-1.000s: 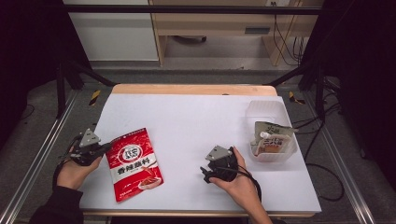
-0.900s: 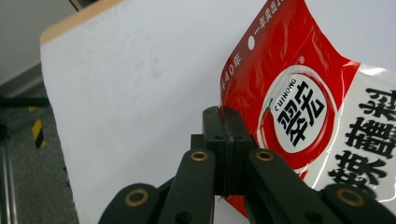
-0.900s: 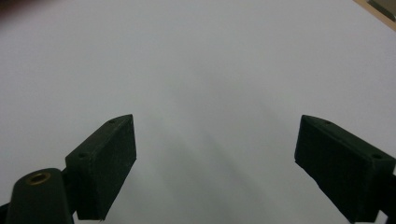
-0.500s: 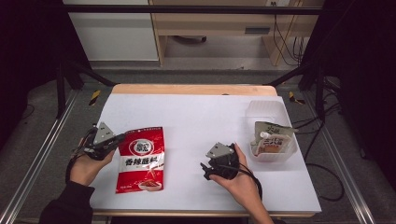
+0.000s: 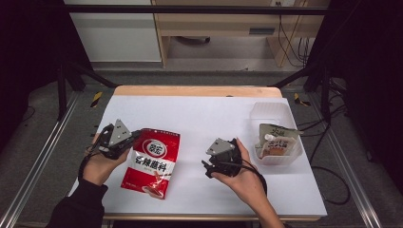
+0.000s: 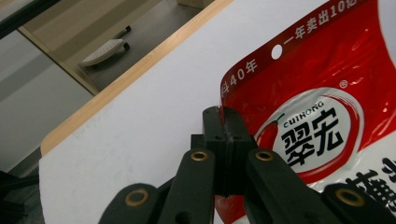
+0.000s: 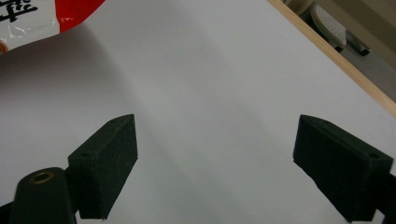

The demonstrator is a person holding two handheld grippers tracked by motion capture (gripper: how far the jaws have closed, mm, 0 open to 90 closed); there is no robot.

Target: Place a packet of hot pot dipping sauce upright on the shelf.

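Red seasoning pouch (image 5: 153, 160): lies on the white tabletop (image 5: 199, 118), left of centre. Left gripper (image 6: 223, 125) jaws pinch its upper-left edge. Right gripper (image 7: 215, 154) jaws spread, empty. Advice: lift slowly, keep the pinch firm, steer toward the clear bin (image 5: 266, 113).

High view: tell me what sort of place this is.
Most likely a lab bench rigged for recording manipulation: a white-topped table hemmed in by metal frame rails, loose cables on the floor, and staged props, a red seasoning packet and a clear plastic bin.
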